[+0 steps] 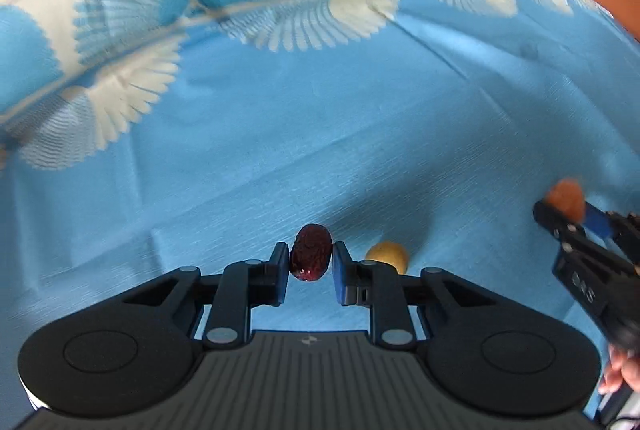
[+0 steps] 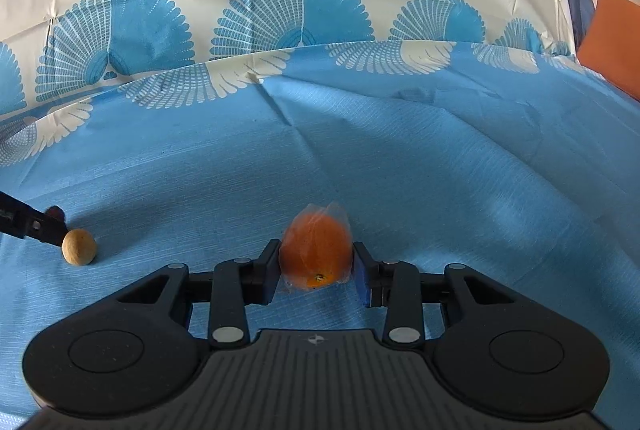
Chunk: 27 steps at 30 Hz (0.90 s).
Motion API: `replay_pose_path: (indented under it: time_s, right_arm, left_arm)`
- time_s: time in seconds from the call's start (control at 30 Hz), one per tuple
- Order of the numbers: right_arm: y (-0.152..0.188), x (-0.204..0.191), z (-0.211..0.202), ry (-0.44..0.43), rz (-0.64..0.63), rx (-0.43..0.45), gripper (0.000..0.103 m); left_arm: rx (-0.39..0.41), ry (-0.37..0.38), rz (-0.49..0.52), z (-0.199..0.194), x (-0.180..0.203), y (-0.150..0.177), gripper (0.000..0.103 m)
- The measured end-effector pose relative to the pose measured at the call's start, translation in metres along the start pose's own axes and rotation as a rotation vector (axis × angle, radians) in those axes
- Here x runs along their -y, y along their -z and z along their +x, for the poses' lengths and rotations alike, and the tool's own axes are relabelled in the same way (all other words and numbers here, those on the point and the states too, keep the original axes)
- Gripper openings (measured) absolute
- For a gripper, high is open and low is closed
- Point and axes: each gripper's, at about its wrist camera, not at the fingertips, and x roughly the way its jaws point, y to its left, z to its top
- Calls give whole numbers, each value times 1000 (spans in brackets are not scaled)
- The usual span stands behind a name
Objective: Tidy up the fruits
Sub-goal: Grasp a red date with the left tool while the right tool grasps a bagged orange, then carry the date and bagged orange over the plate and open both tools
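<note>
A wrinkled dark red date [image 1: 311,258] sits upright between the blue pads of my left gripper [image 1: 311,250], which is shut on it just above the cloth. A small round tan fruit [image 1: 386,254] lies on the cloth right beside that gripper's right finger. My right gripper [image 2: 316,250] is shut on an orange fruit [image 2: 316,256] wrapped in clear film. In the left wrist view the right gripper shows at the right edge with the orange fruit [image 1: 565,199] at its tips. In the right wrist view the tan fruit [image 2: 79,246] lies at far left, touching a left finger [image 2: 36,228].
A blue tablecloth [image 2: 400,157] with white fan patterns covers the surface, creased and folded up at the back. An orange cushion [image 2: 612,37] stands at the far right. A person's hand [image 1: 620,370] holds the right gripper's handle.
</note>
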Motion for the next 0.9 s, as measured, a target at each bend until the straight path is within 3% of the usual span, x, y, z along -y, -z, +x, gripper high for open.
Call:
replay_pose_path:
  time_s: [0.17,0.23,0.37,0.57,0.73,0.9]
  right_arm:
    - [-7,1,-15,105,7,56,38]
    - [-16,0,-41,97,4,100,38]
    - [-20,-5,-135,-64,-19,154,38]
    - [2,-30,-268,-332,-159,97,38]
    - [25,-70,-339,-499,-237,34,38]
    - [48,-105,-391,-631,-295,-22,38]
  left_arm:
    - [-5,-17,-112,-75,-21,36,25]
    - [-18,-22,-142,-114,-31,59,25]
    - [-37,-49,-187,-194,-43,112,25]
    - [-8,-136,-233,-293,-50,180,25]
    - [43,-143,-305,-357,-54,224,25]
    - [88,-153,-332,-396,-52,262,25]
